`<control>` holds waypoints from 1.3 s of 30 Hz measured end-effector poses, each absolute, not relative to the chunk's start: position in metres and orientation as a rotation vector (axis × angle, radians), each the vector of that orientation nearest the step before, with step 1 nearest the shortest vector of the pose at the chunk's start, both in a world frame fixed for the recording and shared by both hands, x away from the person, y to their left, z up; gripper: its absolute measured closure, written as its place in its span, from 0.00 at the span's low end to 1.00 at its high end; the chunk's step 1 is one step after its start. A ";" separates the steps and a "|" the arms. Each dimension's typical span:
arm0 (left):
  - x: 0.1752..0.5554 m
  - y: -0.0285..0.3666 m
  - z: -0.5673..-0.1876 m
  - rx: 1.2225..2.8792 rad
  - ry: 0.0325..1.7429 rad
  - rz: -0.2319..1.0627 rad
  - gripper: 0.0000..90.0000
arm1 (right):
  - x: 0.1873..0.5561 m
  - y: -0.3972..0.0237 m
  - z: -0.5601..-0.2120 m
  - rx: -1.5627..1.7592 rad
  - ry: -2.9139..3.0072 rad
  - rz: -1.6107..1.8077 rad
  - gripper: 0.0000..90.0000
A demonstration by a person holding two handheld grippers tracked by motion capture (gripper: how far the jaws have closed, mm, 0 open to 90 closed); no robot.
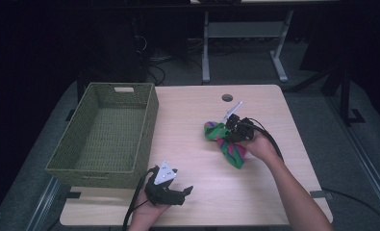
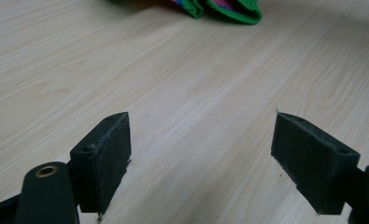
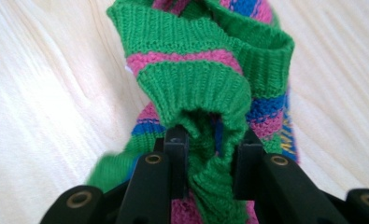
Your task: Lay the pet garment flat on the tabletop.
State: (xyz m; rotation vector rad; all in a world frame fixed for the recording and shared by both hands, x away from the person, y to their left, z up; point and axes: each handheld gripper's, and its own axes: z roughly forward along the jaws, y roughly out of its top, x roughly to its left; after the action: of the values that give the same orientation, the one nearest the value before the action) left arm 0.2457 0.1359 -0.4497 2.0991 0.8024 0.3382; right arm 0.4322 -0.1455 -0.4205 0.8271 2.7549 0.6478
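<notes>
A knitted sock (image 1: 226, 142) striped green, pink and blue lies bunched on the wooden table (image 1: 192, 125), right of centre. My right gripper (image 1: 232, 131) is down on it, and in the right gripper view its jaws pinch a fold of the green knit (image 3: 212, 154) between them. My left gripper (image 1: 185, 192) rests near the table's front edge, left of centre, pointing right. The left gripper view has its jaws wide apart over bare wood (image 2: 201, 154), with the sock's edge (image 2: 229, 9) far ahead.
A green woven basket (image 1: 151, 113) stands on the table's left side, and nothing shows inside it. A round cable hole (image 1: 227, 97) sits near the table's far edge. Beyond the table are desk legs (image 1: 206, 48) and cables on a dark floor.
</notes>
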 end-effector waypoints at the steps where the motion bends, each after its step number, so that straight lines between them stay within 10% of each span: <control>1: 0.246 0.136 -0.450 2.099 0.802 0.338 0.22 | 0.432 -0.145 -0.421 0.827 2.755 0.648 0.81; 39: 0.246 0.138 -0.449 2.088 0.817 0.343 0.22 | 0.370 -0.169 -0.357 0.687 2.711 0.890 0.81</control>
State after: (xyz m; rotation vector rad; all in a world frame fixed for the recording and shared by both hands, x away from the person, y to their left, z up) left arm 0.2462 0.1385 -0.4492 2.0882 0.8173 0.3426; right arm 0.3697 -0.1692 -0.3567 0.6868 2.7107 0.8900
